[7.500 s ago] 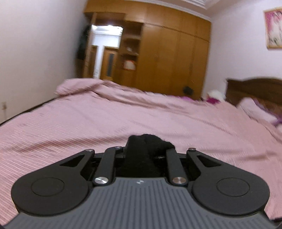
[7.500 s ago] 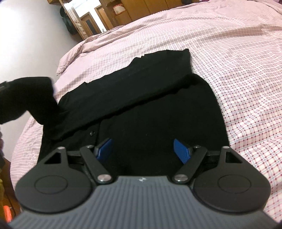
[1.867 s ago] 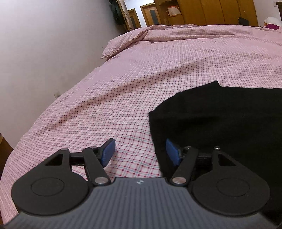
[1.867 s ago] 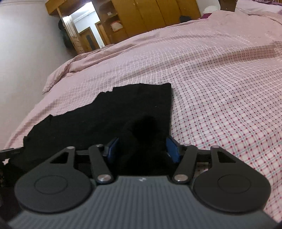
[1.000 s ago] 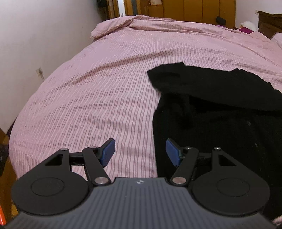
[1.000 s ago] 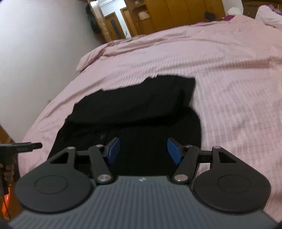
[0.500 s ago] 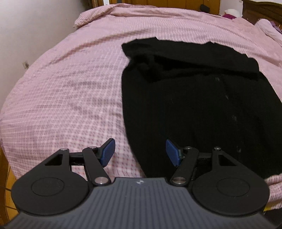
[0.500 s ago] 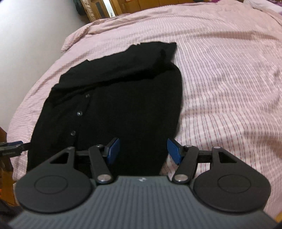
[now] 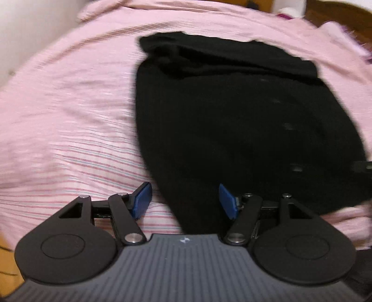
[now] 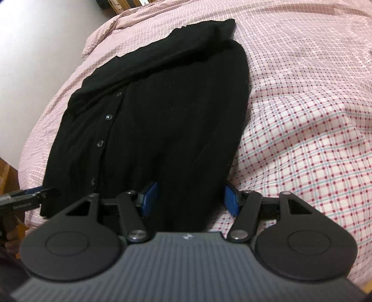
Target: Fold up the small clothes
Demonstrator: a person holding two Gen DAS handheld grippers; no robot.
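A black buttoned cardigan [image 9: 244, 120] lies flat on the pink checked bedspread [image 9: 65, 120], its sleeves folded across the far end. My left gripper [image 9: 184, 202] is open, its jaws spanning the cardigan's near left hem corner. In the right wrist view the cardigan [image 10: 167, 111] shows its button row, and my right gripper [image 10: 189, 198] is open with the near right hem corner between its blue pads. The left gripper's tip [image 10: 28, 197] shows at the left edge of that view, by the hem's other corner.
The bed's near edge runs just below both grippers. A white wall [image 10: 34, 34] stands to the left of the bed. A wooden headboard [image 9: 344, 14] and pillows lie at the far right. Bare bedspread [image 10: 313, 104] stretches to the right of the cardigan.
Both grippers have moved down and in toward the cardigan's near hem, each now straddling a corner of it. Both stay open.
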